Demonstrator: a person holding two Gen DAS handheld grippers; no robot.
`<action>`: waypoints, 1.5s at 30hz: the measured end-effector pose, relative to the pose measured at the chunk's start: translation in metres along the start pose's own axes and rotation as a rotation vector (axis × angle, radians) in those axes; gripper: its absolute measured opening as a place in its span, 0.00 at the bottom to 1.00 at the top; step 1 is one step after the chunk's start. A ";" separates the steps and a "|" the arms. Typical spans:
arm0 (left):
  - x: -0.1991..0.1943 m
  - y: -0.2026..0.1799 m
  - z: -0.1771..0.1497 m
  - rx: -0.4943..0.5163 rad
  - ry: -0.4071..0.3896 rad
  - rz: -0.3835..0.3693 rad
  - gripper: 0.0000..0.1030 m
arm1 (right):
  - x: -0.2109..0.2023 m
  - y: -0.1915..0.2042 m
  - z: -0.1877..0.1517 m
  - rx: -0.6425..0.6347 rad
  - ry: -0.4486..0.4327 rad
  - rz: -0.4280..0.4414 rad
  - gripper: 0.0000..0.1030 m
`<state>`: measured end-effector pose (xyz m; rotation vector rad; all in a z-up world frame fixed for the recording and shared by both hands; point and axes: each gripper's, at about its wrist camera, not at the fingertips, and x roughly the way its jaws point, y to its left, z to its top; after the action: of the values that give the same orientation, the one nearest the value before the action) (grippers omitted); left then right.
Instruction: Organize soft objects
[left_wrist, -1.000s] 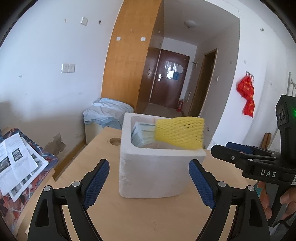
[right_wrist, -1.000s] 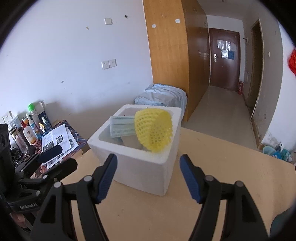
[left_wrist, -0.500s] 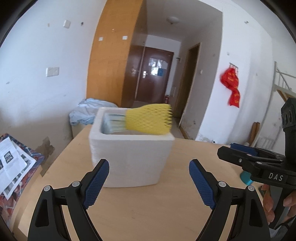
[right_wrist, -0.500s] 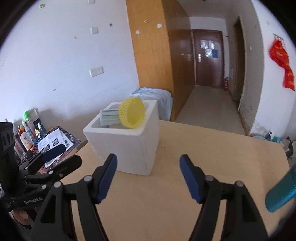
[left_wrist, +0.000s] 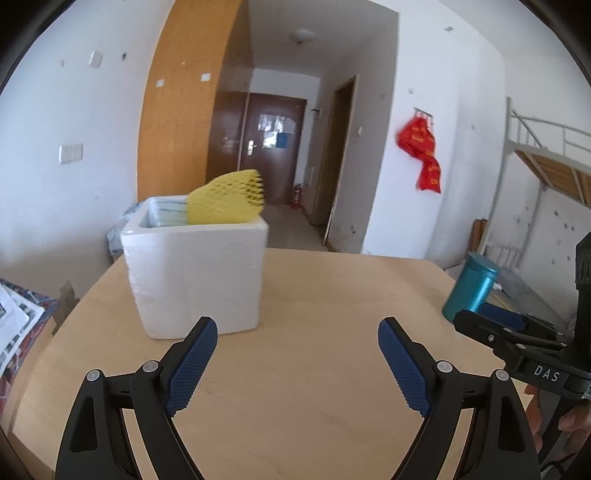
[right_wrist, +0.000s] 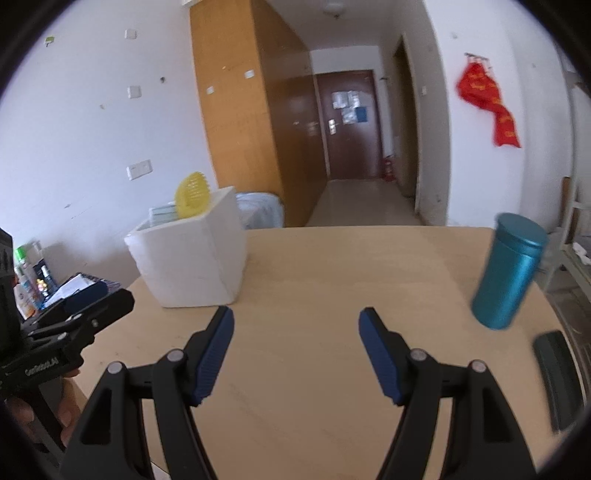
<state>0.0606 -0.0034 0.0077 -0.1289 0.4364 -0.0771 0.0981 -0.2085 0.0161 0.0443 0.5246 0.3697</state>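
A white foam box (left_wrist: 195, 273) stands on the wooden table (left_wrist: 314, 369), also in the right wrist view (right_wrist: 188, 262). A yellow foam net sleeve (left_wrist: 227, 197) sticks out of its top beside a stack of light-blue face masks (left_wrist: 168, 216); both also show in the right wrist view, the sleeve (right_wrist: 192, 192) and the masks (right_wrist: 162, 213). My left gripper (left_wrist: 297, 332) is open and empty, a little short of the box. My right gripper (right_wrist: 295, 321) is open and empty, to the right of the box.
A teal metal canister (right_wrist: 509, 273) stands at the table's right side, also in the left wrist view (left_wrist: 469, 291). A dark flat object (right_wrist: 557, 384) lies near the right edge. Papers (left_wrist: 14, 325) and bottles (right_wrist: 26, 280) sit on a side surface at left.
Both grippers have pulled back from the box and swung right; the box now looks smaller and farther left, and the teal canister has come into view. Both stay open.
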 end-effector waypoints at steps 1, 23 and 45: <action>-0.002 -0.004 -0.003 0.009 -0.003 -0.006 0.87 | -0.005 -0.002 -0.002 0.012 -0.010 -0.005 0.72; -0.115 -0.052 -0.034 0.143 -0.341 -0.013 1.00 | -0.118 0.033 -0.032 -0.055 -0.335 -0.093 1.00; -0.127 -0.046 -0.058 0.130 -0.329 0.022 1.00 | -0.120 0.035 -0.051 -0.077 -0.338 -0.087 1.00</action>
<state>-0.0811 -0.0426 0.0147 -0.0075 0.1039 -0.0610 -0.0351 -0.2213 0.0343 0.0088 0.1773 0.2894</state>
